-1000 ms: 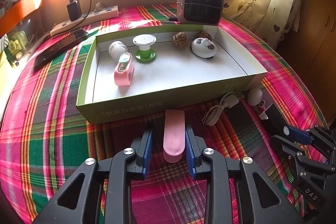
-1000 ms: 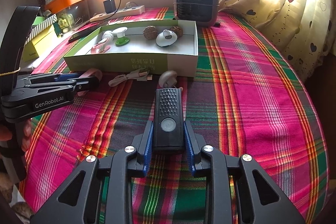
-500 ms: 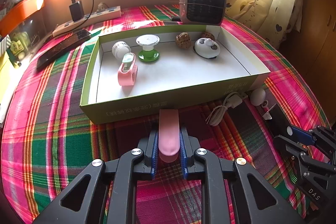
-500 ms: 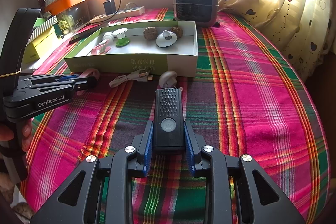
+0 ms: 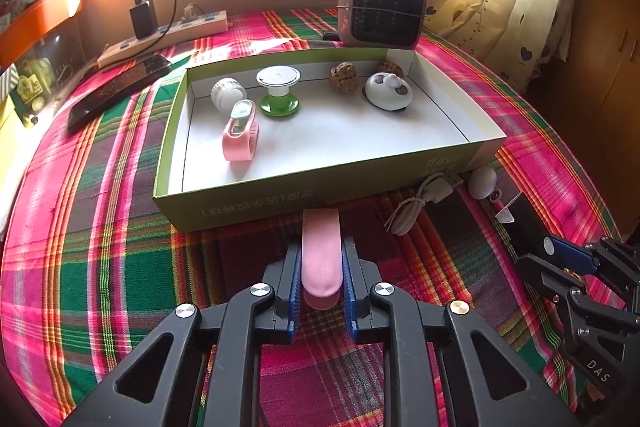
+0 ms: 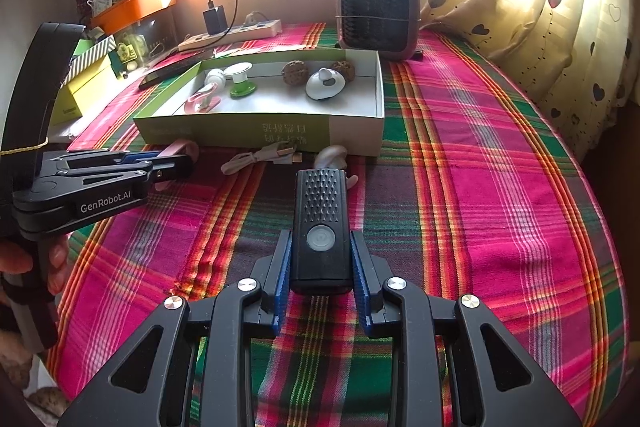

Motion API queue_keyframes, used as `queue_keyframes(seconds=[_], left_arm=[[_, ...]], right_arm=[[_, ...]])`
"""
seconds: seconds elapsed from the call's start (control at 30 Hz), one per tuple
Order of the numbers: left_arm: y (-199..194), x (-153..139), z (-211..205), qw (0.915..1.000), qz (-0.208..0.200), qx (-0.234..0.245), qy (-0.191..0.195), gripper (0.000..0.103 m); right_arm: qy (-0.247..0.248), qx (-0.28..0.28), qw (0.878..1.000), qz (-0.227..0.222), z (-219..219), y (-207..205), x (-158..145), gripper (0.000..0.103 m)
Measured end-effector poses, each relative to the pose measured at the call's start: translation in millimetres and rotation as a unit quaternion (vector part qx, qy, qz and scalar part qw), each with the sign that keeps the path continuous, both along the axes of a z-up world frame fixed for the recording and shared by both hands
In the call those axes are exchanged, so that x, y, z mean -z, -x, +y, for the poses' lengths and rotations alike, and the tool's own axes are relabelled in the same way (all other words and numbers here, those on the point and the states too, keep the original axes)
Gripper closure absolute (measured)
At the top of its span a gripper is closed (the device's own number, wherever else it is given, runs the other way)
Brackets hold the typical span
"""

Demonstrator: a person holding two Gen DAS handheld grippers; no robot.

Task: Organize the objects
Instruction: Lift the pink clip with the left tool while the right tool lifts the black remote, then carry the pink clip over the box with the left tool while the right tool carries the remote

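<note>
Left wrist view: left gripper (image 5: 321, 269) fingers pinch the pink bar (image 5: 321, 251); its far tip meets the green box (image 5: 256, 205) wall.

Right wrist view: right gripper (image 6: 319, 269) fingers flank the black device (image 6: 321, 223) with slight gaps; contact unclear. The device hides the white object (image 6: 332, 155) partly.

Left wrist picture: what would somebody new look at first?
Probably the left hand-held gripper, squeezed shut on a rounded pink plastic stick right up front. Behind it, a shallow green cardboard box with a white inside holds small trinkets on the bright pink-and-green plaid cloth. In the right wrist view, the right hand-held gripper brackets a black rectangular device with a round grey button.
</note>
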State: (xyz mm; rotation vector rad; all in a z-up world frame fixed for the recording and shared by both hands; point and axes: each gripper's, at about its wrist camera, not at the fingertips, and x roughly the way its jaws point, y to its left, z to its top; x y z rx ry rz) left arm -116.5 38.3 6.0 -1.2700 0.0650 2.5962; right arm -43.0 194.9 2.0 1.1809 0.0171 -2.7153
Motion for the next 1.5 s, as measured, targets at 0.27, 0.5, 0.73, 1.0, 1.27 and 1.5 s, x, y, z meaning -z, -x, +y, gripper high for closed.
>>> queue_keyframes(seconds=[0.27, 0.5, 0.73, 1.0, 1.27, 1.5], left_arm=[[-3.6, -13.1, -2.0, 0.9999, 0.007, 0.005, -0.011, 0.087], [-4.8, -26.6, -2.3, 0.9997, 0.014, 0.009, -0.018, 0.087], [-0.6, -34.0, -3.3, 0.9996, 0.018, 0.009, -0.018, 0.087], [14.6, -42.0, -4.0, 0.9996, 0.018, 0.01, -0.019, 0.087], [36.2, -39.2, -5.2, 0.9997, 0.01, 0.004, -0.02, 0.087], [55.2, -34.4, -6.2, 0.9998, 0.002, 0.0, -0.02, 0.087]], right_arm=[[0.004, -0.005, 1.0, 0.015, -1.9, -1.4, -11.8, 0.075], [0.009, -0.008, 1.0, 0.025, -2.3, 2.2, -21.7, 0.075], [0.016, -0.014, 0.999, 0.03, -1.7, 11.3, -30.3, 0.075], [0.007, -0.01, 0.999, 0.029, -1.5, 36.6, -39.2, 0.075], [-0.002, 0.004, 1.0, 0.016, 0.3, 69.3, -38.3, 0.075], [-0.015, 0.02, 1.0, 0.003, -0.2, 97.0, -37.9, 0.075]])
